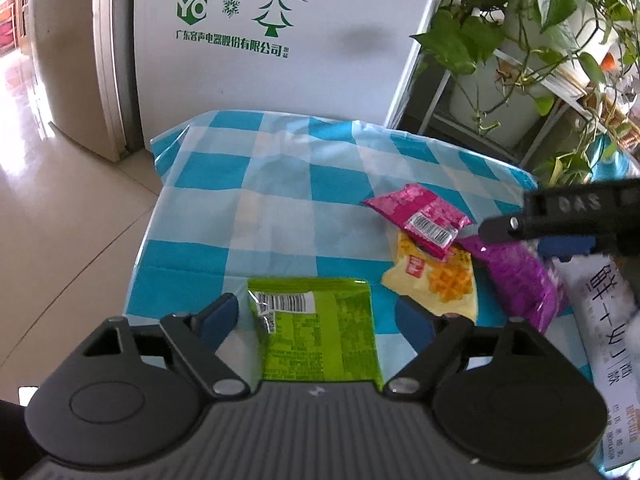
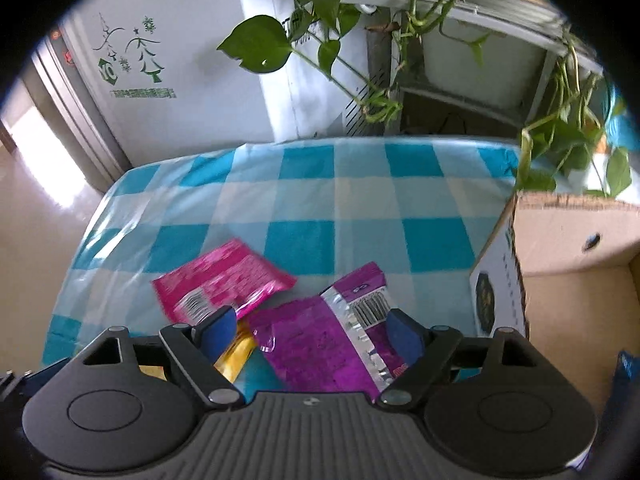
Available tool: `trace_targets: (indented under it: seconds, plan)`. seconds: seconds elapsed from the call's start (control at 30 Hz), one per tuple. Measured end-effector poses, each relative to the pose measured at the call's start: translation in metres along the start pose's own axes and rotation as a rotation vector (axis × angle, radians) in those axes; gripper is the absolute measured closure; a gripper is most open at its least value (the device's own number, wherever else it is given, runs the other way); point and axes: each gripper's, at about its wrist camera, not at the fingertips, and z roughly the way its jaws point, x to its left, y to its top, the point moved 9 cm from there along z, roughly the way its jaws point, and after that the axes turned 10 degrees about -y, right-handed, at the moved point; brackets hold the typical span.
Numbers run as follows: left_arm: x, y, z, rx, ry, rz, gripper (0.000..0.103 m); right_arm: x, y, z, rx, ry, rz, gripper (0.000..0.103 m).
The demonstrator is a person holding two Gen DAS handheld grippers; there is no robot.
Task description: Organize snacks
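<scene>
Your tabletop (image 1: 280, 184), under a blue-checked cloth.
On it: green packet (image 1: 320, 336), pink packet (image 1: 420, 212), yellow packet (image 1: 432, 280), purple packet (image 2: 320, 344), cardboard box (image 2: 568, 232).

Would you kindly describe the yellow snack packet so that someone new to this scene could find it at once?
Start at the blue-and-white checked tablecloth and go to the cluster of packets near its right side. The yellow packet lies flat there, partly under the pink packet, with the purple packet to its right. It alone is yellow, with orange lattice-shaped pieces pictured on its front.
</scene>
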Motion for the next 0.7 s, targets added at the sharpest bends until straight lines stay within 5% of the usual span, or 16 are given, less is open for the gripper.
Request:
trace_targets:
  seconds: [0.23,0.47,0.7]
  plan:
    - [0.006,-0.001,-0.003,0.021,-0.017,0.012,0.014,0.001,-0.028,-0.025,0.067,0.088,0.079,0.016]
    - [0.015,-0.004,-0.008,0.029,-0.029,0.010,0.006,-0.016,-0.051,-0.045,0.046,-0.004,0.141,0.015]
    - [0.006,-0.010,-0.003,0.060,-0.027,0.118,0.001,-0.017,-0.056,-0.028,0.070,-0.040,0.137,0.012]
